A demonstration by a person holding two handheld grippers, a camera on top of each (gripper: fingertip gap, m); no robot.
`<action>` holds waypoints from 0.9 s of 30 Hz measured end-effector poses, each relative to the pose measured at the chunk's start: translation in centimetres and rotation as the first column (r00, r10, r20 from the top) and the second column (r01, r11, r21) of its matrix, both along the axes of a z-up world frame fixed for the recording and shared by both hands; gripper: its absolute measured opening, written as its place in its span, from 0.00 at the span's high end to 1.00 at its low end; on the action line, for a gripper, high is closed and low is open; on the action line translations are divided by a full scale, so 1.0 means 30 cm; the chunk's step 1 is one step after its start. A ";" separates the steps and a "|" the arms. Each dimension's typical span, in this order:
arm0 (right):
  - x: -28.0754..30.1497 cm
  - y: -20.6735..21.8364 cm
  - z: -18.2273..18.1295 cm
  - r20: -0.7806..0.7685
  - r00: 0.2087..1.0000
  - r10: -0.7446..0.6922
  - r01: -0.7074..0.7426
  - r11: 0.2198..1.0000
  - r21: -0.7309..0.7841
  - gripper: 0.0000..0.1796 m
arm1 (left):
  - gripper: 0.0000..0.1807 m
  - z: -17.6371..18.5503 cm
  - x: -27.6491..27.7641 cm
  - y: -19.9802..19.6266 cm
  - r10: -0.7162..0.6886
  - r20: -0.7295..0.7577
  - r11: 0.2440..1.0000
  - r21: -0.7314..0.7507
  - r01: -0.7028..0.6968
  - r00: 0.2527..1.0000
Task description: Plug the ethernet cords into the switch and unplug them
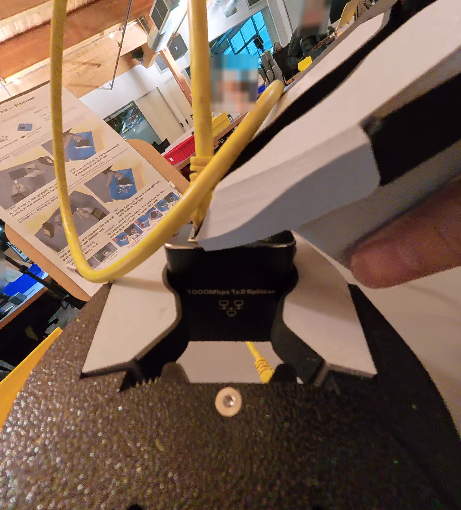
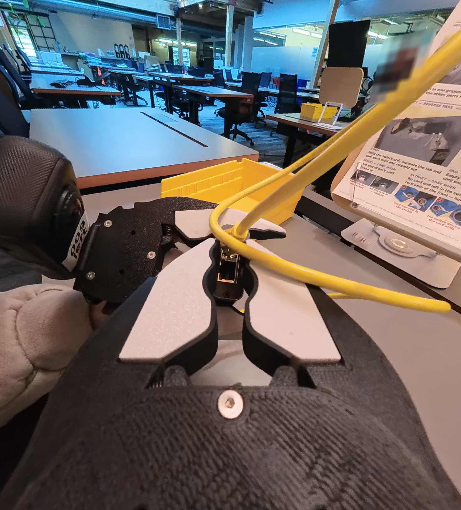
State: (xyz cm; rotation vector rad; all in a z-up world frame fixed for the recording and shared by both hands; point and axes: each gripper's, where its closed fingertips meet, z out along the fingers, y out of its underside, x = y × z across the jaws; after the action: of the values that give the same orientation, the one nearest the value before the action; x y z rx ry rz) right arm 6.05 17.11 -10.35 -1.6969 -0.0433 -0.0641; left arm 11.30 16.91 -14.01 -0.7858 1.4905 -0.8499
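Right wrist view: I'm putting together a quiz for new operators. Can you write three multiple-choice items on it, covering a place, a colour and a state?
1. Where is the yellow bin? A: on the table, beyond the switch. B: on the floor. C: on a chair.
2. What colour is the cord? A: blue. B: yellow. C: grey.
3. What state are the two visible ports of the switch in? A: both empty. B: both filled. C: one filled, one empty.

Key:
1. A: the bin sits on the grey table, behind the switch.
2. B: all the cord in view is yellow.
3. C: a plug fills the upper port and the lower one is open.
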 end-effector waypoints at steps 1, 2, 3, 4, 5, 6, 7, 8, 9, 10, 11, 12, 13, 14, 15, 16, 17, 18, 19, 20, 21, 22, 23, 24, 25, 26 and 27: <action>0.000 0.000 -0.001 -0.015 1.000 0.005 -0.005 1.000 0.005 0.92 | 0.59 0.000 0.000 0.001 0.002 0.004 1.000 0.004 -0.002 1.000; 0.000 0.001 -0.001 -0.033 0.999 0.010 -0.010 1.000 0.012 0.92 | 0.59 0.000 0.000 0.001 0.005 0.008 1.000 0.008 -0.005 1.000; 0.002 0.001 -0.002 -0.050 0.999 0.010 -0.009 1.000 0.017 0.92 | 0.59 -0.002 0.000 0.002 0.009 0.006 1.000 0.015 -0.009 1.000; 0.006 0.000 -0.003 -0.059 0.998 0.007 -0.006 1.000 0.018 0.91 | 0.59 -0.004 0.001 0.001 0.011 0.003 1.000 0.022 -0.011 1.000; 0.009 0.000 -0.003 -0.061 0.998 0.006 -0.005 1.000 0.019 0.91 | 0.59 -0.006 0.002 -0.002 0.014 0.002 1.000 0.025 -0.014 1.000; 0.010 -0.001 -0.004 -0.060 0.998 0.006 -0.005 1.000 0.017 0.91 | 0.59 -0.007 0.003 -0.002 0.022 0.002 0.999 0.025 -0.022 1.000; 0.011 -0.002 -0.005 -0.058 0.998 0.005 -0.004 1.000 0.012 0.91 | 0.59 -0.008 0.005 -0.001 0.031 0.002 0.999 0.024 -0.031 1.000; 0.011 -0.003 -0.007 -0.050 0.999 0.003 -0.002 1.000 0.009 0.91 | 0.59 -0.009 0.006 -0.001 0.038 0.001 0.999 0.024 -0.038 0.999; 0.012 -0.004 -0.009 -0.037 0.999 0.000 0.001 1.000 0.007 0.91 | 0.59 -0.011 0.006 -0.002 0.041 0.003 0.999 0.027 -0.041 0.999; 0.013 -0.005 -0.011 -0.030 1.000 -0.003 0.003 1.000 0.004 0.91 | 0.59 -0.012 0.007 -0.002 0.042 0.004 0.999 0.032 -0.042 0.999; 0.013 -0.005 -0.013 -0.028 1.000 -0.003 0.003 1.000 0.001 0.91 | 0.59 -0.014 0.007 0.000 0.045 0.006 0.998 0.039 -0.045 0.999; 0.013 -0.005 -0.015 -0.022 1.000 -0.003 0.003 1.000 0.000 0.91 | 0.59 -0.015 0.008 0.001 0.046 0.007 0.998 0.046 -0.047 0.999; 0.015 -0.006 -0.018 -0.016 1.000 -0.003 0.003 1.000 -0.006 0.91 | 0.59 -0.019 0.009 0.000 0.043 0.001 0.998 0.048 -0.043 0.999; 0.016 -0.007 -0.022 -0.006 1.000 -0.001 0.001 1.000 -0.019 0.91 | 0.59 -0.023 0.010 -0.001 0.038 -0.008 0.998 0.052 -0.037 0.999; 0.014 -0.010 -0.024 0.011 1.000 0.008 -0.008 0.999 -0.032 0.91 | 0.59 -0.024 0.010 -0.001 0.035 -0.008 0.997 0.064 -0.034 0.999; 0.011 -0.012 -0.025 0.030 0.999 0.020 -0.019 0.999 -0.045 0.91 | 0.59 -0.024 0.009 -0.001 0.030 -0.004 0.997 0.077 -0.029 1.000; 0.011 -0.016 -0.028 0.043 0.999 0.026 -0.023 0.998 -0.061 0.91 | 0.59 -0.024 0.009 -0.004 0.019 -0.004 0.996 0.086 -0.018 1.000; 0.010 -0.019 -0.030 0.050 0.998 0.031 -0.027 0.997 -0.076 0.91 | 0.59 -0.025 0.009 -0.007 0.009 -0.004 0.996 0.087 -0.009 1.000; 0.009 -0.022 -0.030 0.058 0.998 0.037 -0.032 0.996 -0.086 0.91 | 0.59 -0.025 0.009 -0.010 0.004 -0.002 0.996 0.084 -0.004 1.000; 0.009 -0.023 -0.029 0.067 0.997 0.037 -0.031 0.995 -0.092 0.91 | 0.59 -0.024 0.009 -0.013 0.001 -0.002 0.997 0.076 -0.001 1.000; 0.010 -0.022 -0.028 0.067 0.997 0.032 -0.026 0.995 -0.092 0.91 | 0.59 -0.024 0.010 -0.016 -0.005 -0.005 0.998 0.062 0.005 1.000; 0.010 -0.021 -0.025 0.064 0.997 0.030 -0.024 0.996 -0.088 0.91 | 0.59 -0.023 0.010 -0.019 -0.015 -0.006 0.999 0.044 0.016 1.000; 0.009 -0.021 -0.022 0.058 0.998 0.027 -0.022 0.996 -0.083 0.91 | 0.59 -0.021 0.009 -0.023 -0.026 -0.002 0.999 0.031 0.026 1.000; 0.010 -0.021 -0.019 0.048 0.999 0.021 -0.017 0.996 -0.082 0.91 | 0.59 -0.019 0.008 -0.024 -0.030 -0.001 0.999 0.025 0.030 1.000; 0.012 -0.022 -0.020 0.045 0.999 0.016 -0.012 0.996 -0.090 0.91 | 0.59 -0.020 0.009 -0.024 -0.029 -0.004 0.999 0.026 0.029 1.000; 0.014 -0.022 -0.021 0.056 0.998 0.013 -0.008 0.995 -0.100 0.90 | 0.59 -0.021 0.009 -0.024 -0.028 -0.008 0.999 0.029 0.028 1.000; 0.015 -0.023 -0.022 0.068 0.998 0.011 -0.004 0.994 -0.108 0.90 | 0.59 -0.022 0.010 -0.023 -0.025 -0.008 0.999 0.035 0.026 1.000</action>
State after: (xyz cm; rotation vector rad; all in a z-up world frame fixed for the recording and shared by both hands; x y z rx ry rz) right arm 6.49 16.43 -11.01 -1.8024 -0.1064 -0.1165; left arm 11.60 16.22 -14.67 -0.7460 1.5206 -0.8386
